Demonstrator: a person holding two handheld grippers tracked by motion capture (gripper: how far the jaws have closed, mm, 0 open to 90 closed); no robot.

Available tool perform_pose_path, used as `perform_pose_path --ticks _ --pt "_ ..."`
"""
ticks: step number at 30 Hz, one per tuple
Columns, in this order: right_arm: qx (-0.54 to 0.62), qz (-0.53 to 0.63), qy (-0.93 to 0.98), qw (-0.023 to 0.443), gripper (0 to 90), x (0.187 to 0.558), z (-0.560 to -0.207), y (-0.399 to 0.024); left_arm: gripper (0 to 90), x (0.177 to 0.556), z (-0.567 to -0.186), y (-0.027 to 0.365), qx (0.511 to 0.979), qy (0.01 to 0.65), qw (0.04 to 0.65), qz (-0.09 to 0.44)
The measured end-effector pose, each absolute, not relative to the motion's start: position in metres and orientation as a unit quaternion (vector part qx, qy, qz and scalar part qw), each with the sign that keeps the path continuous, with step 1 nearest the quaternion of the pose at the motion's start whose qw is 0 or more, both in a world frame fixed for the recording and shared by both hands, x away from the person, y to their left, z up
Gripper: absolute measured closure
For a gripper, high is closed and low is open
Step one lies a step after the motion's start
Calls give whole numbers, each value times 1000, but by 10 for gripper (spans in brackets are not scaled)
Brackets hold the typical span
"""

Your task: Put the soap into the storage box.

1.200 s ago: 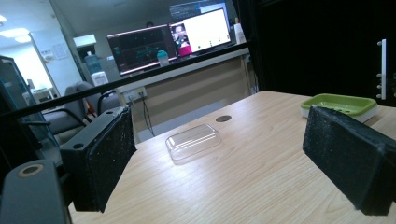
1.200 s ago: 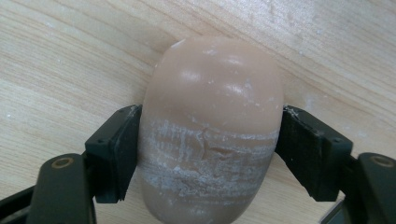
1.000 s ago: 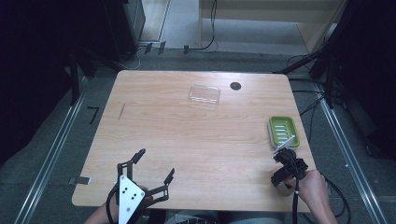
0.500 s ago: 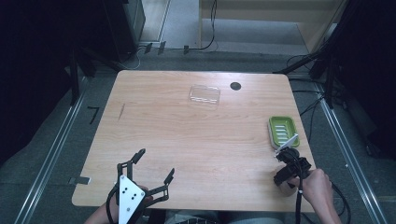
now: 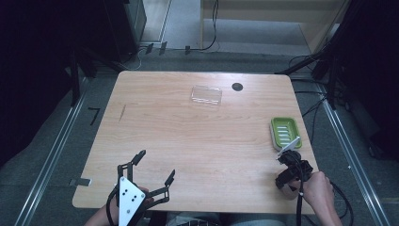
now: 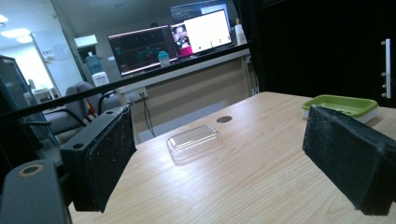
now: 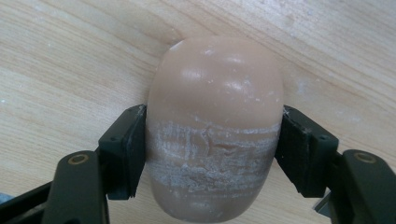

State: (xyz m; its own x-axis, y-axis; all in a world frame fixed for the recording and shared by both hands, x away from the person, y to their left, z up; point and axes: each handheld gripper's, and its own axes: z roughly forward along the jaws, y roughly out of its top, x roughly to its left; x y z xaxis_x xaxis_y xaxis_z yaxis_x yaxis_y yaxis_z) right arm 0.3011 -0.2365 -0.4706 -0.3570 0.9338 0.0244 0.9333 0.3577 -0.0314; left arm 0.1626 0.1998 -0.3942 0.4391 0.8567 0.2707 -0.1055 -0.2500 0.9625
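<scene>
A beige bar of soap (image 7: 215, 93) lies on the wooden table, and my right gripper (image 7: 212, 130) is shut on it, both black pads pressed to its sides. In the high view that right gripper (image 5: 289, 172) is near the table's front right corner, just in front of a green soap dish (image 5: 284, 133). My left gripper (image 5: 156, 163) stands open at the front left with nothing between its jaws. In the left gripper view, that left gripper (image 6: 219, 158) looks across the table at a clear plastic lid (image 6: 194, 140) and the green soap dish (image 6: 341, 103).
The clear plastic lid (image 5: 206, 95) sits near the table's far edge, beside a small black round hole (image 5: 237, 86). The wooden table (image 5: 197, 141) ends close to both grippers at the front. Dark frames and cables surround it.
My right gripper has shifted only slightly by the green dish, still holding the soap. The left gripper has stayed where it was, open.
</scene>
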Motion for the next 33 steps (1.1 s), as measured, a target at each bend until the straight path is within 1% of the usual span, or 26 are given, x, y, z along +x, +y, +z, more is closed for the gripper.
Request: perform_pose_path --ticks 2,3,4,6,8,9,13,15,22,33 --pt "-568 5 -822 19 322 301 -470 -237 99 163 -394 200 653 288 541 445" --pt "-581 4 -814 10 278 299 -470 -237 99 163 -394 200 654 287 541 445" --pt "-586 9 -810 7 252 299 -470 -237 99 163 -394 199 654 287 540 446" --pt "-593 9 -805 -1 237 298 -468 -238 99 163 -394 199 654 287 541 445" --pt "-592 7 -806 8 196 296 -468 -239 99 163 -394 199 654 287 541 446" --pt "-592 7 -806 8 196 296 -468 -239 99 163 -394 199 654 287 541 446" --pt "-588 10 -808 18 244 292 -471 -239 99 163 -394 199 654 286 541 445" --pt "-591 12 -807 14 311 292 -471 -239 99 163 -394 199 653 288 540 446" --pt "-586 13 -810 14 332 293 -471 -238 99 163 -394 199 654 286 541 445" --pt "-574 9 -818 18 337 294 -466 -240 99 163 -394 199 654 286 541 445"
